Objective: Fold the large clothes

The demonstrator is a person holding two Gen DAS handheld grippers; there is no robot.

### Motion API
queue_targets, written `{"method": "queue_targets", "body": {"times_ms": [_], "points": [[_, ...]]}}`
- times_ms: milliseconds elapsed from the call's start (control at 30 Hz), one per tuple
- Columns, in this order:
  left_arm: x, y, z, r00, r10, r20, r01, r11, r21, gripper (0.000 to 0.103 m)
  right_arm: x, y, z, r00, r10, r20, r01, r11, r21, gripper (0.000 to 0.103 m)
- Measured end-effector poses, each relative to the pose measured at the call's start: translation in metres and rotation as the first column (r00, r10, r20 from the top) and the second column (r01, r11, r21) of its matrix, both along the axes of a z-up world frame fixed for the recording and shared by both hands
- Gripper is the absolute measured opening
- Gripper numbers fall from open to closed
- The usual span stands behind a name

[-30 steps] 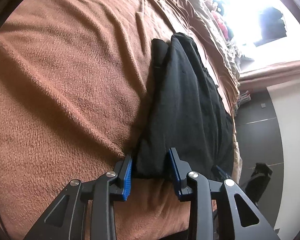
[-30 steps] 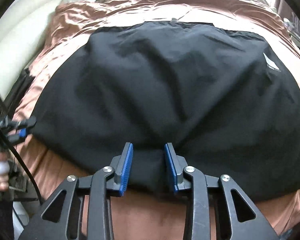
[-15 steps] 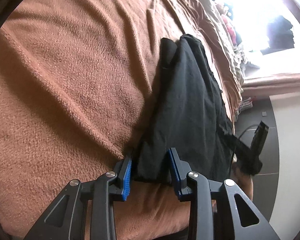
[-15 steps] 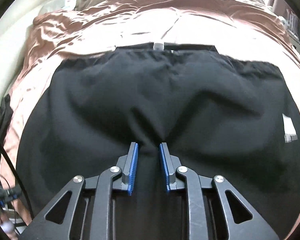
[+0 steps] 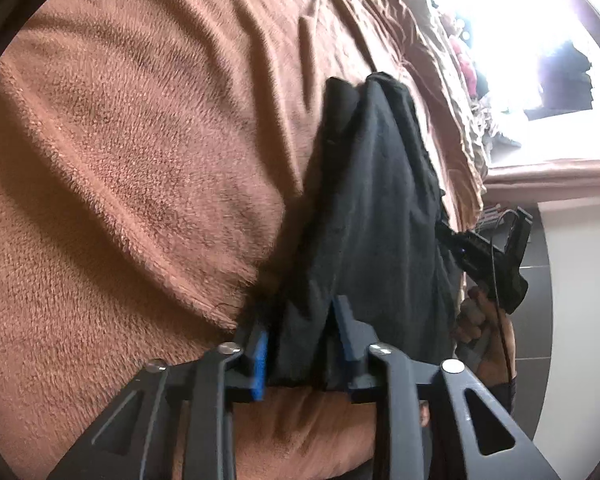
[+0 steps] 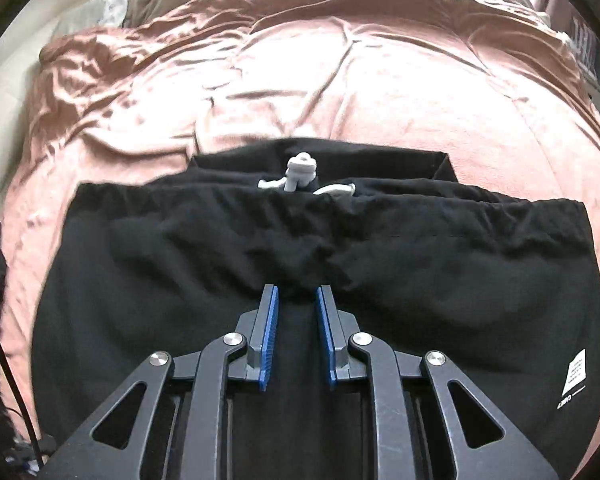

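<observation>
The right gripper (image 6: 297, 322) has its blue pads drawn narrow on a pinch of the black garment (image 6: 260, 272), carrying the near half over toward the waistband and its white drawstring (image 6: 300, 172). The left gripper (image 5: 302, 340) clamps the same garment's corner near the bed's (image 5: 140, 160) side edge. One fold looks nearly laid over the brown blanket; flattening and further folds seem left.

Right gripper (image 6: 296, 320) pinches black garment (image 6: 420, 280) on pink bedspread (image 6: 340, 80).
</observation>
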State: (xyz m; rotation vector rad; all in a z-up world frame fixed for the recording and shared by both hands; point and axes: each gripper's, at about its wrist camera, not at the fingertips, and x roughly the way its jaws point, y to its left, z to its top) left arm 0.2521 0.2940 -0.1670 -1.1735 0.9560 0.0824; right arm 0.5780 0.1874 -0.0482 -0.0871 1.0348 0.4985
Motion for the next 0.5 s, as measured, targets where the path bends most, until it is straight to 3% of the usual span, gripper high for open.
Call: {"method": "queue_targets", "body": {"times_ms": [100,267,500], "points": [[-0.004,-0.001,0.014,0.999,0.001,0.048,0.0,1.0,-0.012,0.015,-0.017,-0.009,0.01,0.999,0.035,0.024,-0.035,0.999,0.024,0.017],[0.001,-0.012,0.049,0.991,-0.036,0.129,0.031,0.999,0.041,0.012,-0.056,-0.038,0.012,0.997,0.08,0.019,-0.081,0.994,0.08,0.017],[0.015,-0.038,0.105,0.956,-0.115,0.271,0.091,0.991,0.099,0.01,-0.104,-0.077,0.001,0.992,0.122,-0.013,-0.118,0.981,0.153,0.017]]}}
